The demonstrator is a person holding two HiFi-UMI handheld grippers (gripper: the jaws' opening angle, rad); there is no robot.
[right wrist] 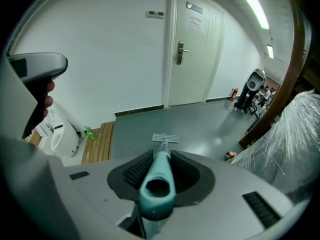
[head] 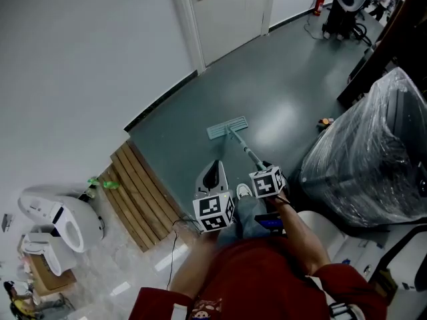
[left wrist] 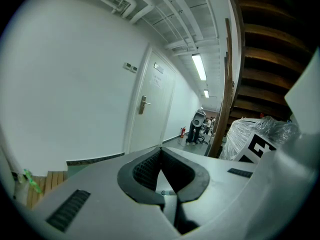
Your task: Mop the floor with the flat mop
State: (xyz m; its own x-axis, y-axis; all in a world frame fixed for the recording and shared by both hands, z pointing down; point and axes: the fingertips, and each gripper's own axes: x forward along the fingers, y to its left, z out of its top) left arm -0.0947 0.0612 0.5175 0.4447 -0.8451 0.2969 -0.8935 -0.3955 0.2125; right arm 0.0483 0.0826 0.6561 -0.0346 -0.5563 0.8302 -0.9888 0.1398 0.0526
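Firmly, the right claw (right wrist: 161,166) clamps the flat mop handle (right wrist: 158,184).

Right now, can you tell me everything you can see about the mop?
The flat mop is pale teal all over. Its thin rectangular head lies flat on the grey-green floor, out in front of the person. A slim pole rises from the head's middle and slants back to a thicker, hollow-ended grip, plastic by its look. The right tongs are shut on that grip, with dark ribbed pads on both sides. Only the floor and those tongs touch it.
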